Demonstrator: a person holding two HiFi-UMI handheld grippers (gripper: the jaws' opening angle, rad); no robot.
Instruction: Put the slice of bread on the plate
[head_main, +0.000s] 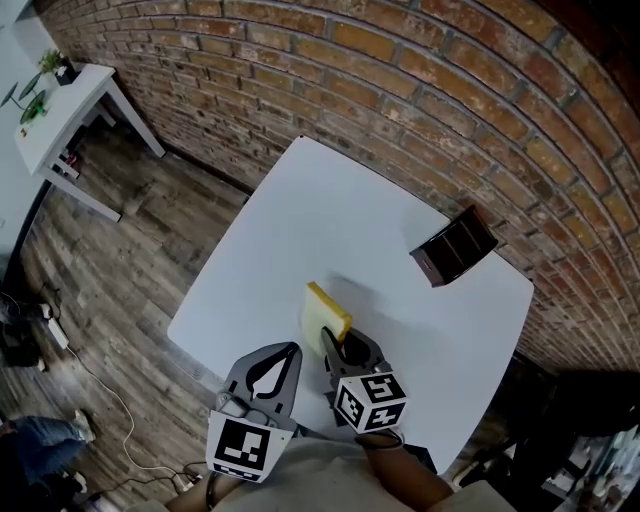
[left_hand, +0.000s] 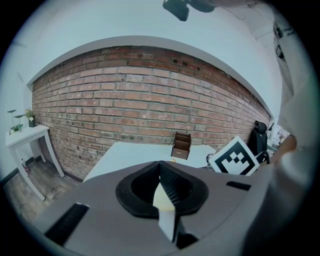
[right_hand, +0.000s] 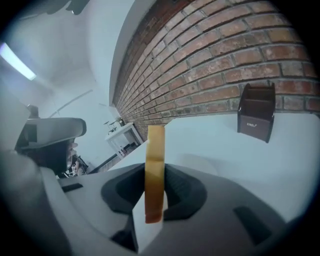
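Note:
My right gripper (head_main: 336, 338) is shut on a yellow slice of bread (head_main: 327, 311), which it holds on edge a little above the near part of the white table (head_main: 300, 220). In the right gripper view the bread (right_hand: 155, 165) stands upright between the jaws of the right gripper (right_hand: 154, 197). Just past it on the table lies a faint pale round shape (right_hand: 202, 165); white on white, it is hard to make out as a plate. My left gripper (head_main: 291, 351) hangs beside the right one at the table's near edge, shut and empty. Its closed jaw tips (left_hand: 161, 172) point toward the table.
A dark brown open box (head_main: 455, 246) stands at the table's far right, near the brick wall (head_main: 400, 90). A small white side table (head_main: 60, 110) with plants stands far left on the wooden floor (head_main: 110, 270). Cables lie on the floor at the lower left.

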